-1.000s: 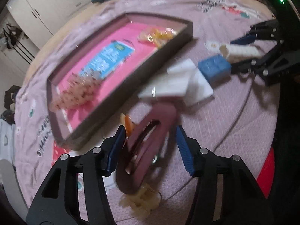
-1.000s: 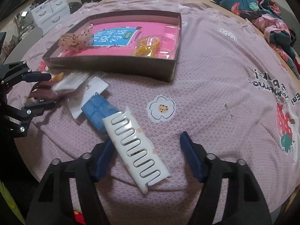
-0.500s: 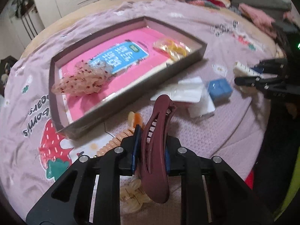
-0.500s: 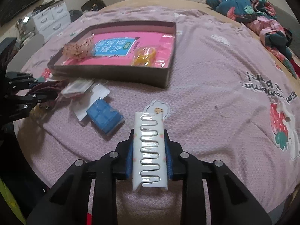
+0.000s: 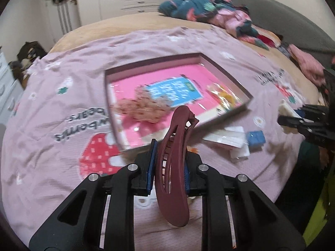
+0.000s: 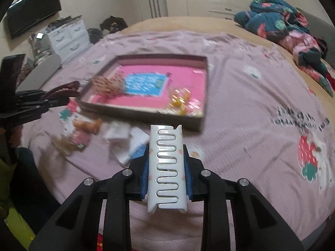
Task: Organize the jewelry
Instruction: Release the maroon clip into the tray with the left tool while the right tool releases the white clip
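My left gripper (image 5: 168, 167) is shut on a dark maroon hair claw clip (image 5: 174, 163) and holds it above the bed, just in front of the shallow brown box (image 5: 226, 71) with a pink floor. My right gripper (image 6: 166, 171) is shut on a white wavy hair clip (image 6: 167, 167), lifted in front of the same box (image 6: 146, 113). Inside the box lie a pinkish dotted scrunchie (image 5: 140, 108) and a yellow bagged item (image 5: 224, 98). The left gripper with the maroon clip shows at the left of the right wrist view (image 6: 62, 94).
On the purple bedspread in front of the box lie white packets (image 6: 125, 138), a blue box (image 5: 255, 138), an orange hair tie (image 6: 88, 125) and other small pieces (image 6: 69, 142). Bundled clothes (image 6: 282, 25) lie at the far right. Drawers (image 6: 67, 35) stand beyond the bed's left.
Both grippers closed on their clips a second ago and have since lifted them off the bedspread, rising and tilting toward the box.
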{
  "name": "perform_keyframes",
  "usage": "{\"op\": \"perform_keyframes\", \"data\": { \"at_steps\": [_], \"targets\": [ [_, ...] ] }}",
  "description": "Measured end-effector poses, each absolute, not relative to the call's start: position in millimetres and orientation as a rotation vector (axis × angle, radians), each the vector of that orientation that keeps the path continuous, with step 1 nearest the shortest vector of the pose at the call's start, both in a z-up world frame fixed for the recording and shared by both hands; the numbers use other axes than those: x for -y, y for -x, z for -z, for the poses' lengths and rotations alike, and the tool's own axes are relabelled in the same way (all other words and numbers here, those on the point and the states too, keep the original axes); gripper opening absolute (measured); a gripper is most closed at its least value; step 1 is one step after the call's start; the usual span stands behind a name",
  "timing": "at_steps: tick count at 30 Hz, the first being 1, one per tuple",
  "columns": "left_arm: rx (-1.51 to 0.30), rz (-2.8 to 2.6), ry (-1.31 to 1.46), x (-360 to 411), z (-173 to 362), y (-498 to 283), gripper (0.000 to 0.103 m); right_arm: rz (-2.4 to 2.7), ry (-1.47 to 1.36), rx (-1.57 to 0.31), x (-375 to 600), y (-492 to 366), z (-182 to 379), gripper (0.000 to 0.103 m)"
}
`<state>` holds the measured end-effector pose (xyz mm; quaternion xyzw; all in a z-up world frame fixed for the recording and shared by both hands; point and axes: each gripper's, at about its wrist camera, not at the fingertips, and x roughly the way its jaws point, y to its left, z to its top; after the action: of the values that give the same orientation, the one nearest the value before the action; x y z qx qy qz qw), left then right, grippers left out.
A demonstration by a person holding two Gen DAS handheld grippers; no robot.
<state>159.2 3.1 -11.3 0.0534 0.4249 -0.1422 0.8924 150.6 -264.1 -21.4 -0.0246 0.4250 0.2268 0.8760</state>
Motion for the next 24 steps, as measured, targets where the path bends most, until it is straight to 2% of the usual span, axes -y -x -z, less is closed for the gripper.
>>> {"op": "perform_keyframes", "data": {
  "at_steps": [10, 24],
  "targets": [
    [-0.849, 0.202, -0.036, -38, -3, -160, 0.013, -0.566, 0.055, -0.826, 220, -165, -7, 0.026],
    [-0.791, 0.179, 0.034, -35, -27, -185, 0.013, -0.565, 0.018, -0.762, 200, -205, -34, 0.026]
  ]
}}
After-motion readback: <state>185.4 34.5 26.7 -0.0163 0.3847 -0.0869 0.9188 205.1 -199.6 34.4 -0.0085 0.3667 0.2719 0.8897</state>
